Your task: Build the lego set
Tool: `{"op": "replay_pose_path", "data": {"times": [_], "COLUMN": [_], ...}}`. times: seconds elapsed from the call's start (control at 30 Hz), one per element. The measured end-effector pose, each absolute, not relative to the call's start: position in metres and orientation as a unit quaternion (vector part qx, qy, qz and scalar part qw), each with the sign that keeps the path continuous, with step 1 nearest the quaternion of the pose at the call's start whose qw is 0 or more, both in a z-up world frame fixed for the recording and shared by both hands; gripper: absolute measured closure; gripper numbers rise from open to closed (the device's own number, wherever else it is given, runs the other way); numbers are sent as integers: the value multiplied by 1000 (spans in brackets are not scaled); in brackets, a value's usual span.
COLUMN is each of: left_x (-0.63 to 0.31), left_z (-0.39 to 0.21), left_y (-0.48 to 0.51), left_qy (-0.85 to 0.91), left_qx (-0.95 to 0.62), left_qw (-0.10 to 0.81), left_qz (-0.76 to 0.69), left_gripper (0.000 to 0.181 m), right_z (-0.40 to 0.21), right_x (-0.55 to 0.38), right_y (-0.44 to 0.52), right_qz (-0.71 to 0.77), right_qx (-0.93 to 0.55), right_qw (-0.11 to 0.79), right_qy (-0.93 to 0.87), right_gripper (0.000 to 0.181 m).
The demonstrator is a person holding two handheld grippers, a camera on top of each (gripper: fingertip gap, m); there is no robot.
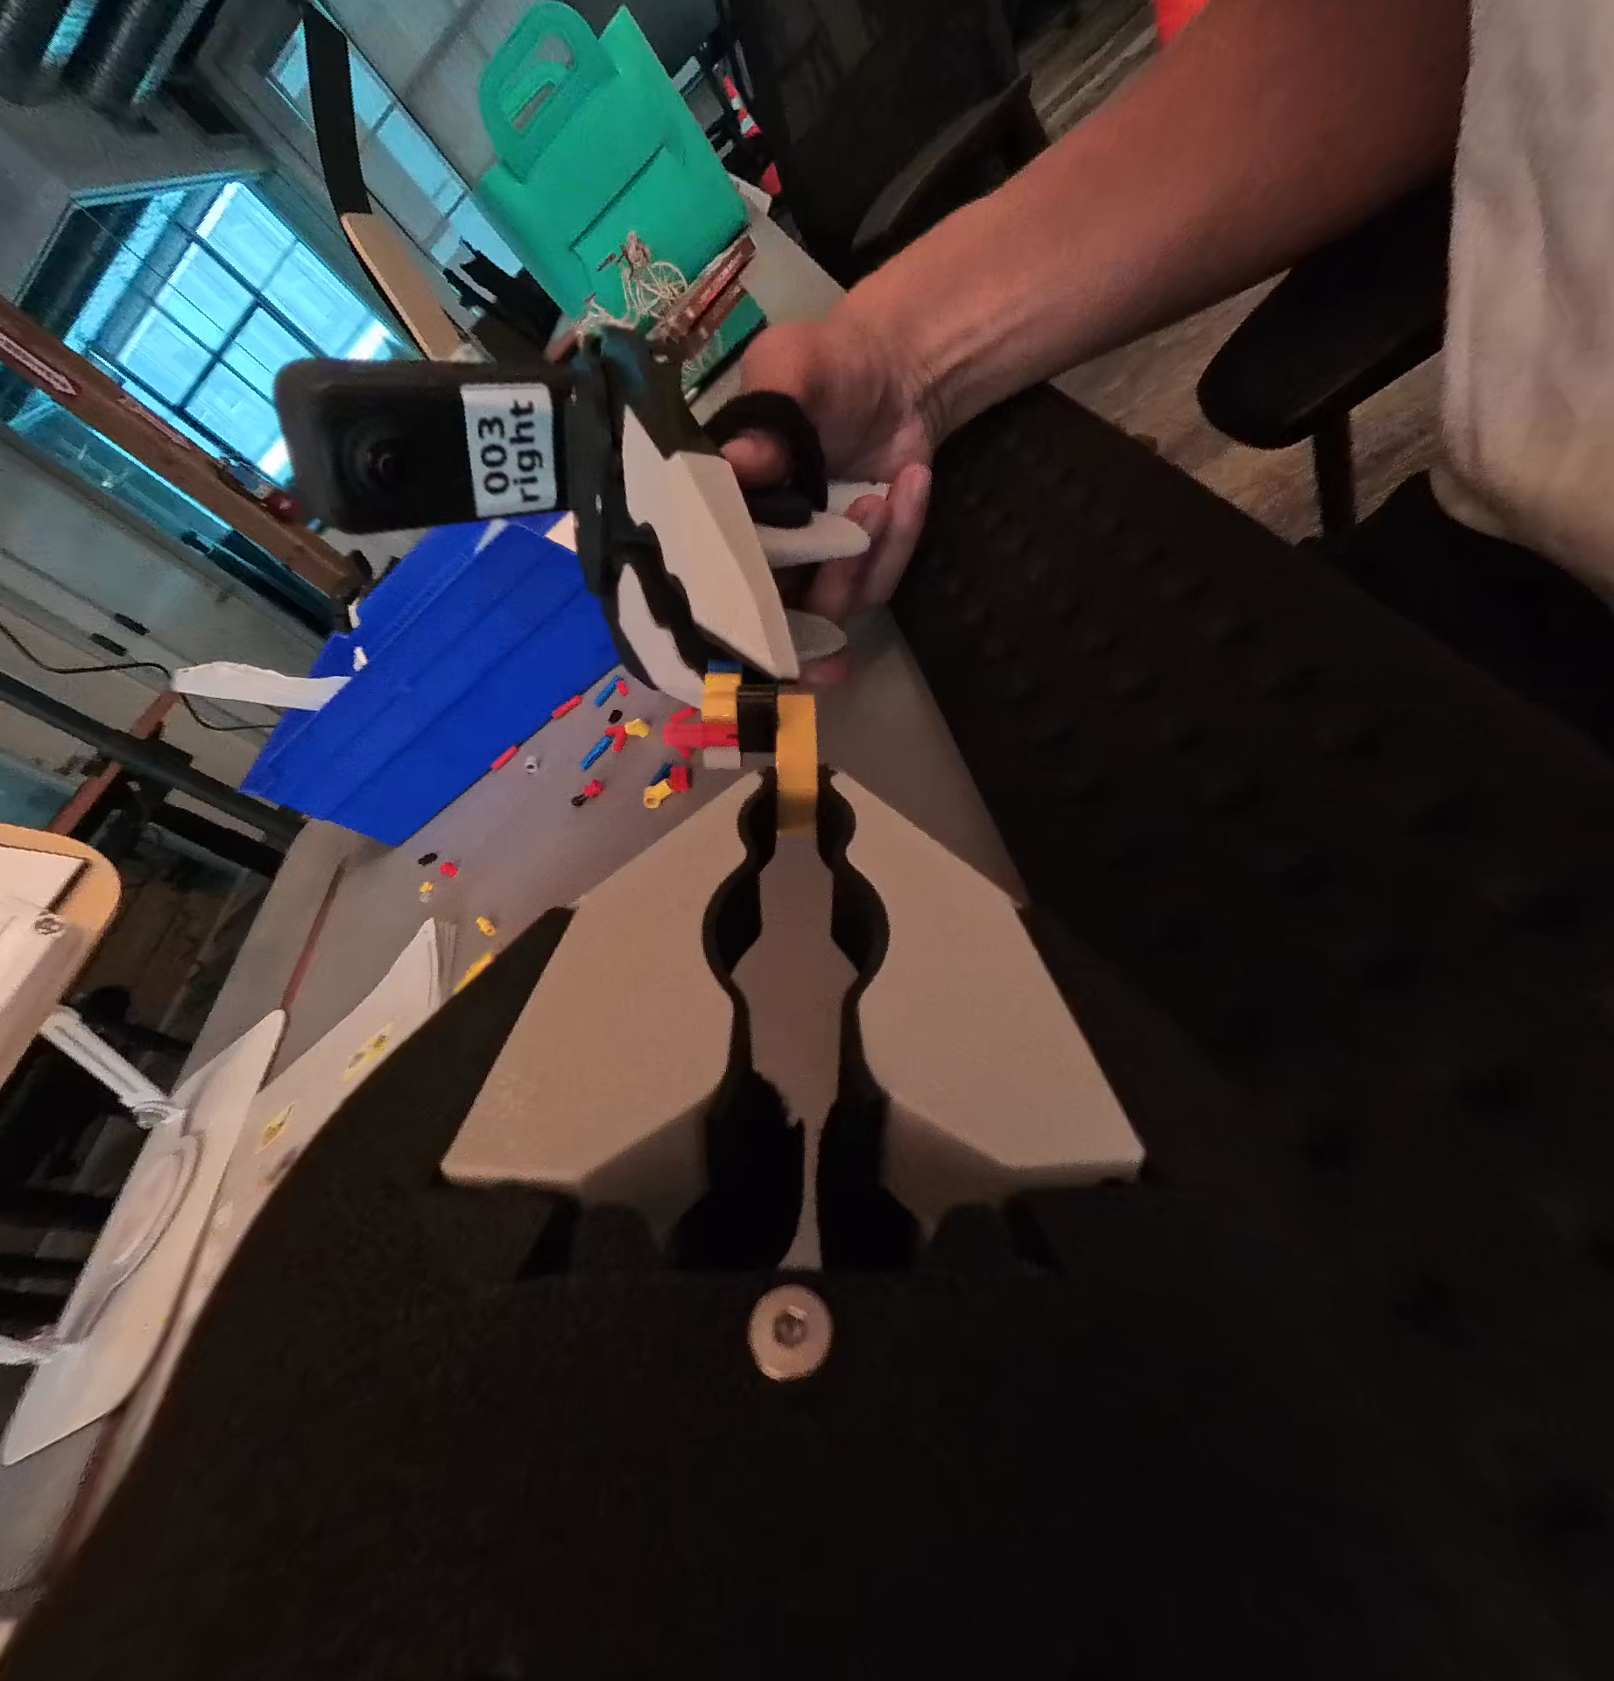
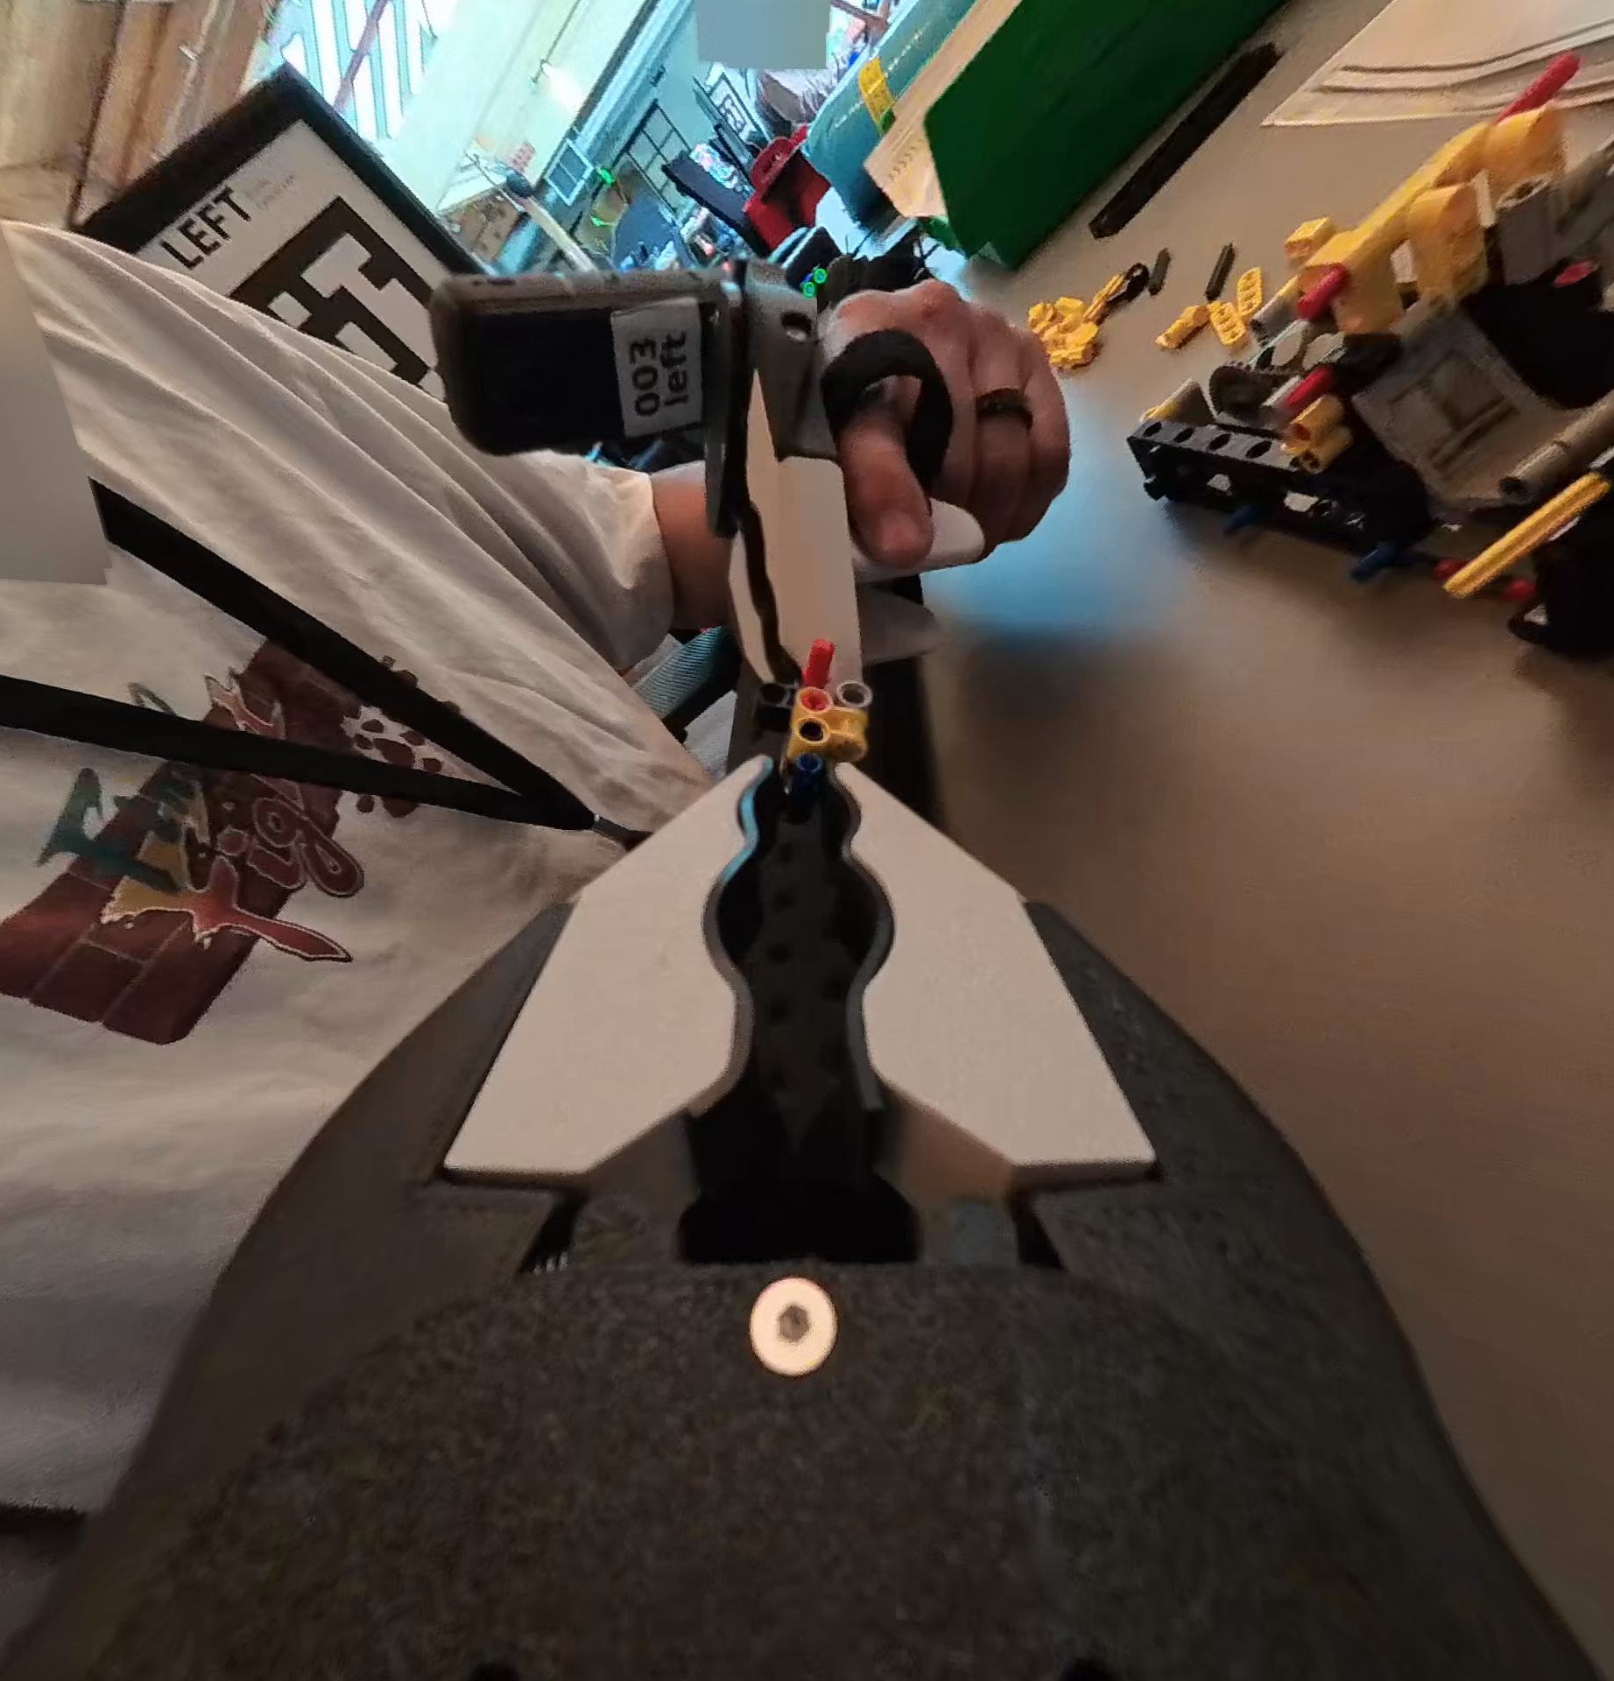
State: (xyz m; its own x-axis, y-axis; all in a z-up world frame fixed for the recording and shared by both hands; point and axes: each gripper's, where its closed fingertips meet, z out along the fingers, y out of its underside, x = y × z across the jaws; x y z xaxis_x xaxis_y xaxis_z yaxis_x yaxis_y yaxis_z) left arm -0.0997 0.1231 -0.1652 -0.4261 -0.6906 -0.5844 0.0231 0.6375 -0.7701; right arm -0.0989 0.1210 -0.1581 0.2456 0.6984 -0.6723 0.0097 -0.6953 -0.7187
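Clearly unfinished: both grippers, left gripper (image 1: pixel 796 800) and right gripper (image 2: pixel 807 773), clamp one small sub-assembly (image 1: pixel 753 723) above the table (image 2: pixel 1194 910); the half-built vehicle (image 2: pixel 1385 400) waits nearby; loose pieces (image 1: pixel 603 746) remain scattered.

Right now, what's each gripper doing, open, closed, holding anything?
Left gripper: shut on the small lego assembly, at its yellow piece.
Right gripper: shut on the same assembly's blue pin.

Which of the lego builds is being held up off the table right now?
The small yellow, red and black cluster, pinched between both grippers' fingers in mid-air. The much larger grey and yellow vehicle build sits on the table, untouched.
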Motion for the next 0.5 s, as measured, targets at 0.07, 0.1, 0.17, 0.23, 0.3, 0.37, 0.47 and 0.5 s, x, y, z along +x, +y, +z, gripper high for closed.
{"op": "replay_pose_path", "data": {"times": [0.07,0.1,0.17,0.23,0.3,0.37,0.47,0.5], "left_x": [-98,-95,-94,-91,-88,-87,-89,-90], "left_z": [-168,-170,-174,-170,-164,-156,-138,-131], "left_y": [130,138,146,162,187,206,217,218], "left_qy": [763,761,752,723,680,626,542,520], "left_qx": [-237,-273,-345,-396,-453,-506,-546,-545], "left_qw": [493,483,435,419,422,409,365,351], "left_qz": [-345,-336,-355,-380,-393,-430,-525,-556], "left_gripper": [173,171,166,155,155,156,156,156], "right_z": [-160,-162,-165,-164,-158,-145,-128,-125], "right_x": [-97,-95,-92,-85,-69,-37,11,27], "right_y": [126,133,142,157,176,200,209,209], "right_qz": [539,519,490,453,413,326,159,87], "right_qx": [-739,-746,-761,-768,-770,-756,-742,-740], "right_qw": [322,341,358,399,455,557,647,663], "right_qy": [-243,-239,-230,-211,-171,-112,-73,-66], "right_gripper": [175,175,174,175,175,175,175,175]}}
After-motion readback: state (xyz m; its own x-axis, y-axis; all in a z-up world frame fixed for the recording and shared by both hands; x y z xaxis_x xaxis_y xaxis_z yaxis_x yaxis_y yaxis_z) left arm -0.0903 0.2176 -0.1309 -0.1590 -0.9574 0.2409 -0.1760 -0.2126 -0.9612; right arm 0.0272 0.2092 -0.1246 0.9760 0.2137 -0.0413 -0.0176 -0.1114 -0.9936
